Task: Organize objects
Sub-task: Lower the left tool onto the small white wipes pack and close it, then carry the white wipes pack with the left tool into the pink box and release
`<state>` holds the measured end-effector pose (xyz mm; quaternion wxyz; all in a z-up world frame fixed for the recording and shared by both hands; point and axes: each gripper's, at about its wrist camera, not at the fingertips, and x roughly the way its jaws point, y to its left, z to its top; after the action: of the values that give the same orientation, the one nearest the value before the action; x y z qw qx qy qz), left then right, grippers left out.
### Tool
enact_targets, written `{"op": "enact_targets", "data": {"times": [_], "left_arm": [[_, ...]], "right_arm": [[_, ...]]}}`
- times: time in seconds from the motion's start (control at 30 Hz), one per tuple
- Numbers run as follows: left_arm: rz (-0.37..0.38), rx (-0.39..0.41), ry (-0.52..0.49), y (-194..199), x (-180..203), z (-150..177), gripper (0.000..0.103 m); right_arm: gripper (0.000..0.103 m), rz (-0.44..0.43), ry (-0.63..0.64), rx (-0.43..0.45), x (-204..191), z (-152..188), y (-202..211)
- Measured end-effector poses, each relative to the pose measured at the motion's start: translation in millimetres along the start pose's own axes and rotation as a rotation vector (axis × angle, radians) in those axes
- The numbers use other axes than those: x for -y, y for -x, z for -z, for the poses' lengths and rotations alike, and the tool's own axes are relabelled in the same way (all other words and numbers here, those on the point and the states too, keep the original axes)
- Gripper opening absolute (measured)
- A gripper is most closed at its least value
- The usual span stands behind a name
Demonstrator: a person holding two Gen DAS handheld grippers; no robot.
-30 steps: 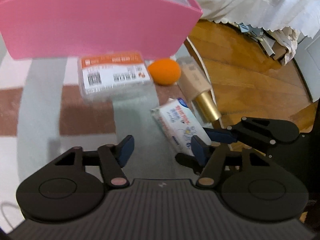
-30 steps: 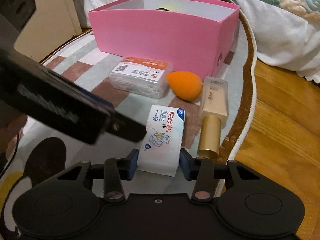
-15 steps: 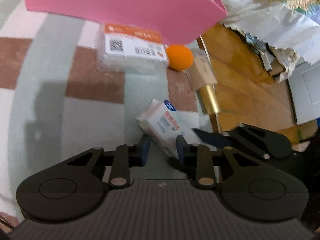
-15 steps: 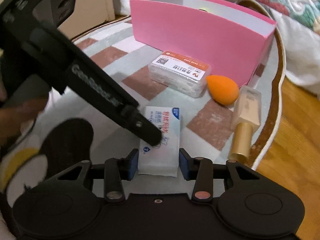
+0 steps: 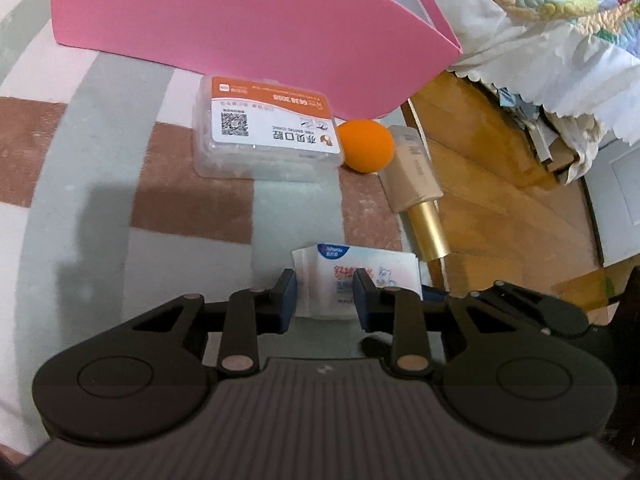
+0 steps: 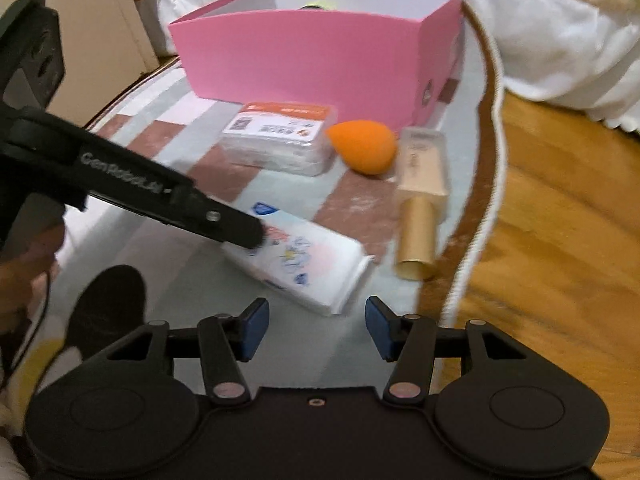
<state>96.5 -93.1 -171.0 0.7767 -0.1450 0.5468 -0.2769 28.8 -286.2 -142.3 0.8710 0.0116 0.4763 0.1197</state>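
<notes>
Bedroom floor ahead of my grippers.
A striped rug lies beneath them; wood floor to their right, a white-skirted bed beyond.

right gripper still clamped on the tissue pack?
No. The right gripper has its jaws open and clear of the tissue pack, which the left gripper grips instead.

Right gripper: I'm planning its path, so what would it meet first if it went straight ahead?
Probably the wet-wipes pack, lying just ahead of the open right gripper, with the left gripper at its far end. Depth is uncertain.
</notes>
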Motion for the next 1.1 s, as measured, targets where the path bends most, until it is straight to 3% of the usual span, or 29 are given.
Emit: {"op": "enact_targets", "data": {"times": [0.13, 0.4, 0.73, 1.1], "left_arm": [[-0.011, -0.002, -0.004, -1.8, 5.9, 0.5, 0.032], [0.015, -0.058, 0.047, 13.2, 9.2, 11.6, 0.037], [0.032, 0.032, -0.008, 71.6, 35.6, 5.7, 0.037], [0.055, 0.169, -0.078, 139.4, 53.4, -34.2, 0.037]], "right_arm": [[0.076, -0.018, -0.017, 0.001, -9.8, -3.9, -5.8], [0.078, 0.016, -0.023, -0.034, -22.9, -6.7, -0.5], [0.079, 0.036, 0.038, 0.032, -41.9, -29.4, 47.0], [0.080, 0.003, 0.127, 0.152, -52.3, -84.4, 94.6]]}}
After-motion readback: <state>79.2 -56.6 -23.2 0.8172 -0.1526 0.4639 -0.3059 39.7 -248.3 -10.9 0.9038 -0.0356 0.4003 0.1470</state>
